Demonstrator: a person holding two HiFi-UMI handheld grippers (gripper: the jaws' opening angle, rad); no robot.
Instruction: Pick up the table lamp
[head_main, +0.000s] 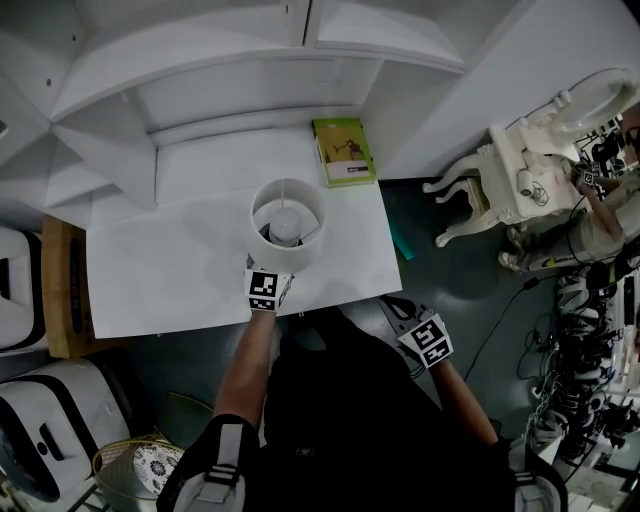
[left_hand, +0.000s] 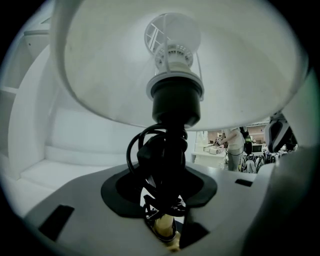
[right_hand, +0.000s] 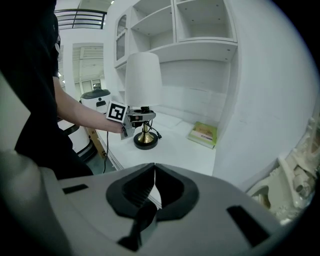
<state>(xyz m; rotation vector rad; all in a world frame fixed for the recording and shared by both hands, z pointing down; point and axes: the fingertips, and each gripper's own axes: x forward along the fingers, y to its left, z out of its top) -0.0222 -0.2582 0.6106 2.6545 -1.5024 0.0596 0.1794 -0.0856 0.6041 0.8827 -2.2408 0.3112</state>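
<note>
The table lamp (head_main: 287, 225) stands on the white desk (head_main: 170, 270), with a white drum shade, a bulb inside, a brass stem and a dark round base (right_hand: 145, 142). A black cord is coiled round the stem (left_hand: 167, 150). My left gripper (head_main: 272, 268) reaches in level under the shade, and its jaws hold the stem and cord between them (left_hand: 167, 220). From the right gripper view it (right_hand: 141, 116) grips just above the base. My right gripper (head_main: 400, 308) hangs off the desk's front right corner, jaws together (right_hand: 152, 190) and empty.
A green book (head_main: 344, 150) lies at the desk's back right, against the white shelf unit (head_main: 250, 70). An ornate white side table (head_main: 510, 180) stands on the floor to the right. White appliances (head_main: 20, 290) stand left of the desk.
</note>
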